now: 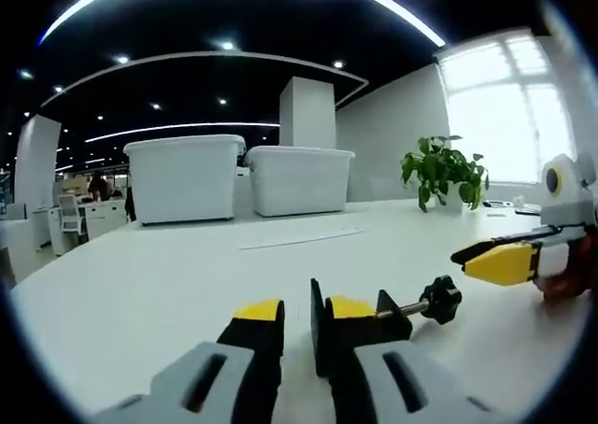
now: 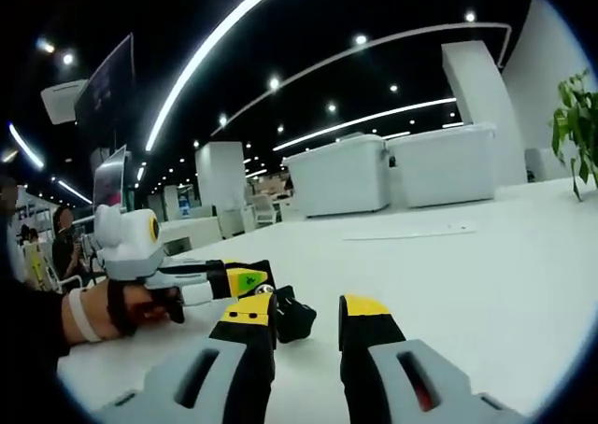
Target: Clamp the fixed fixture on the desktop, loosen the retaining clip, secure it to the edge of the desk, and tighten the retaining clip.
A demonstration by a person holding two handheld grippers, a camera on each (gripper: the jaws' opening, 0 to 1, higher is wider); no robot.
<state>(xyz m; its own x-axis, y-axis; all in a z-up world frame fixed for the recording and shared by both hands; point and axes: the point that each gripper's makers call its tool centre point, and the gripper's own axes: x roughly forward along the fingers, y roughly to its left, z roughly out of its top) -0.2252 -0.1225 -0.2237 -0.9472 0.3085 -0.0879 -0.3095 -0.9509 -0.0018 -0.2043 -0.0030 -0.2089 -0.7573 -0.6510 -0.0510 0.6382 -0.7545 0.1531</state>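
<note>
**Now: clamp at left jaws, knob toward right gripper**

Left gripper (image 1: 297,326) parted narrowly, black fixture (image 1: 360,326) against right jaw, not clearly gripped. Screw axis runs from jaws out to knob (image 1: 440,299), toward right gripper (image 1: 500,262). Right gripper jaws apart, empty, near knob. All on white desk (image 1: 168,284), edge well off.

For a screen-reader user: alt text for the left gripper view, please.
The left gripper, jaws apart, meets a black clamp with a knob on a white desk. The right gripper enters from the right; bins and a plant sit behind.
</note>
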